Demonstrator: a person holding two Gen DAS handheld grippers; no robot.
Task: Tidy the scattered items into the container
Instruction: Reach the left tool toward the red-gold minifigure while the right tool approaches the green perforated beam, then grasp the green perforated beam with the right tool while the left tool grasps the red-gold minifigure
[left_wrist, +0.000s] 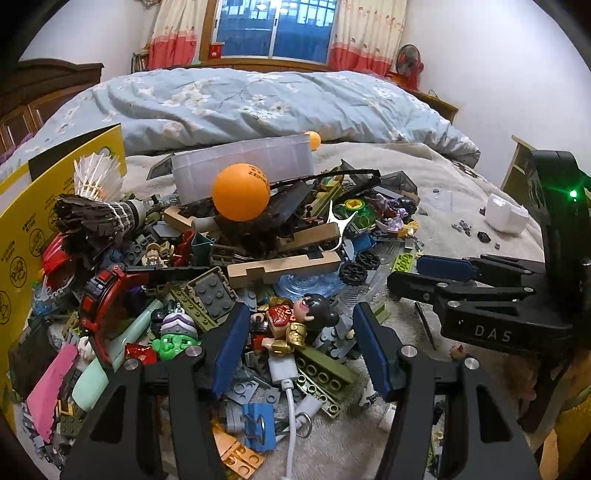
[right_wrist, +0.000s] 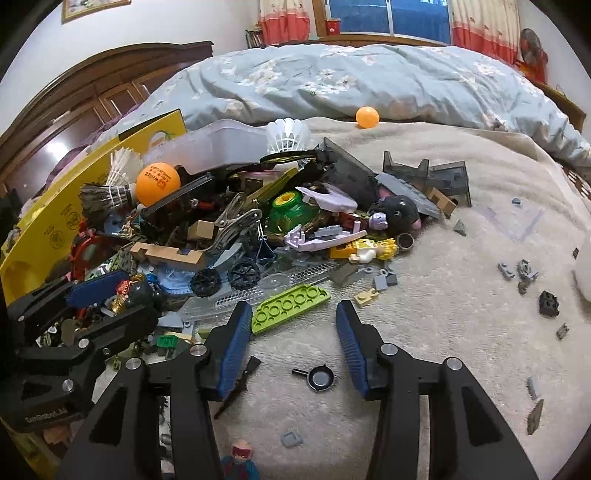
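Spreading wide, the left gripper (left_wrist: 301, 343) hangs with both blue pads apart and nothing between them but air, directly over a toy figure with a black head and red-gold armour (left_wrist: 295, 325) at the near edge of the toy heap (left_wrist: 236, 251). That figure lies tilted, its long axis running from the head at upper right to the feet at lower left, roughly across the gap, so the pads would close on its flanks only after a small twist. The right gripper (right_wrist: 291, 332) is likewise open and empty, its pads apart over bare blanket; a tiny black toy frying pan (right_wrist: 320, 377) lies just below them and a lime-green studded plate (right_wrist: 290, 308) touches the left pad's tip. From the heap, the clear plastic container (left_wrist: 243, 162) sits at the far side, half buried, with an orange ping-pong ball (left_wrist: 242, 192) resting in front of it. Judging by reach, the left gripper is nearer the figure; the right one is nearer the loose bricks scattered right of the heap.
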